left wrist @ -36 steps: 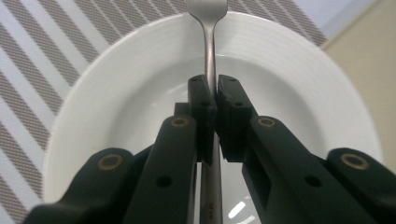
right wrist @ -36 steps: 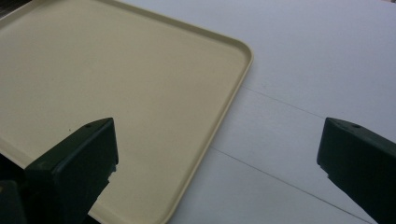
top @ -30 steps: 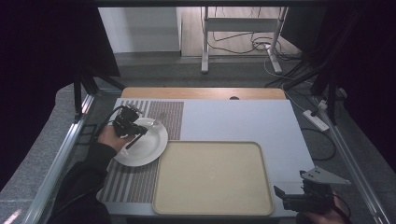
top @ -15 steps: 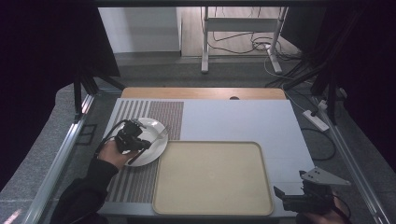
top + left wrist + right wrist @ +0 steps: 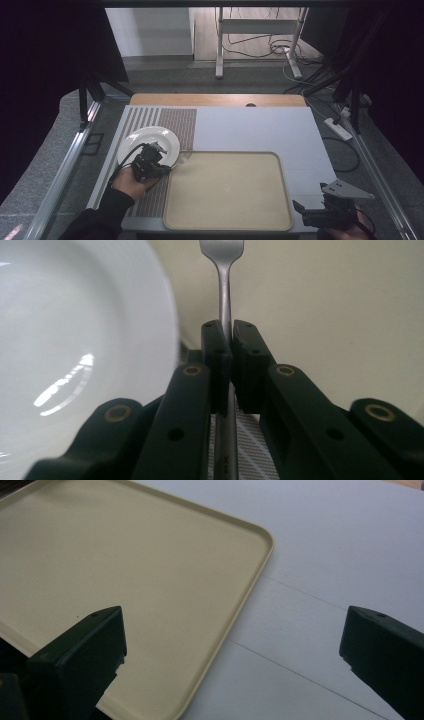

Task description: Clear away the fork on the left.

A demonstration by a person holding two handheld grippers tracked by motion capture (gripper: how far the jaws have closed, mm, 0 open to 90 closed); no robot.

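Fork [image 5: 223, 315] clamped by its handle between the jaws of the left hand-held gripper [image 5: 229, 335], tines pointing away from the camera. Seen in the left gripper view just beside the rim of the white plate [image 5: 75, 350], with the beige tray [image 5: 325, 315] behind and to the right. In the high view, fork head [image 5: 184, 157] lies at the tray's near-left corner, close to the plate edge [image 5: 145, 135]. Left hand-held gripper [image 5: 150, 162] held low over the striped mat [image 5: 172, 125], between plate and tray [image 5: 227, 190]. Contact between fork tip and tray rim: cannot be determined.

Right hand-held gripper [image 5: 305, 212] positioned at the near-right corner of the desk [image 5: 250, 127], well apart from the fork. Jaws spread wide in the right gripper view, nothing between them; tray corner [image 5: 150, 580] and bare desk surface [image 5: 325, 555] visible beyond.
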